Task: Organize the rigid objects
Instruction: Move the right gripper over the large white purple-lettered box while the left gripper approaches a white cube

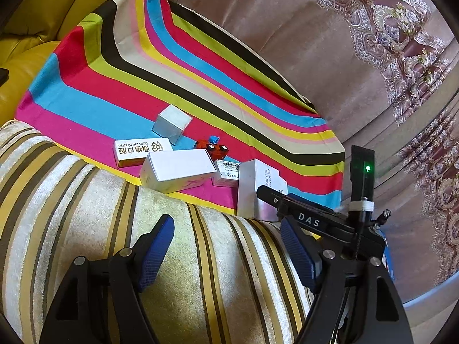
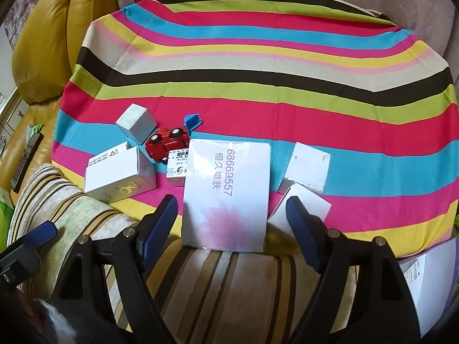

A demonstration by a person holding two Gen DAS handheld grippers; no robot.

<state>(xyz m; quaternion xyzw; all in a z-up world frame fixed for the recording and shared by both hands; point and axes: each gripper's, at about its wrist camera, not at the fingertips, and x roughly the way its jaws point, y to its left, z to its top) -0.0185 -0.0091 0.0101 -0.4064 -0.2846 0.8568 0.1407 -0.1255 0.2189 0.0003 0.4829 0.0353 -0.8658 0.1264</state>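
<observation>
Hovering over the near edge of a bright multicoloured striped cloth (image 2: 258, 86), the right gripper (image 2: 232, 218) had its blue-padded jaws apart, with nothing pressed between them. A large flat white box printed with purple digits (image 2: 226, 192) lay just ahead, its near end between the two fingertips in that view; whether either pad touched it could not be told. To its right sat two smaller white cardboard boxes, one (image 2: 308, 167) farther back on the blue stripe and one (image 2: 307, 205) nearer, partly behind the right finger (image 2: 301, 229).

Left of the large box lay a small white printed carton (image 2: 178, 172), with a red toy car with white wheels (image 2: 167, 142) tipped on its side just behind it and a small blue plastic scoop-like piece (image 2: 192, 121) beyond. A grey-white cube-shaped box (image 2: 136, 123) stood near the car. A long white rectangular box with a gold mark (image 2: 120, 177) rested at the cloth's near-left edge, and a flat white carton with dark lettering (image 2: 107, 154) peeked out behind it.

The left gripper (image 1: 226, 255) hung over a cream, gold and brown striped plush cushion (image 1: 86, 200), jaws apart and holding nothing, well short of the boxes. A yellow leather armrest (image 2: 43, 43) stood to the left, and a mauve patterned curtain (image 1: 401, 43) hung behind.
</observation>
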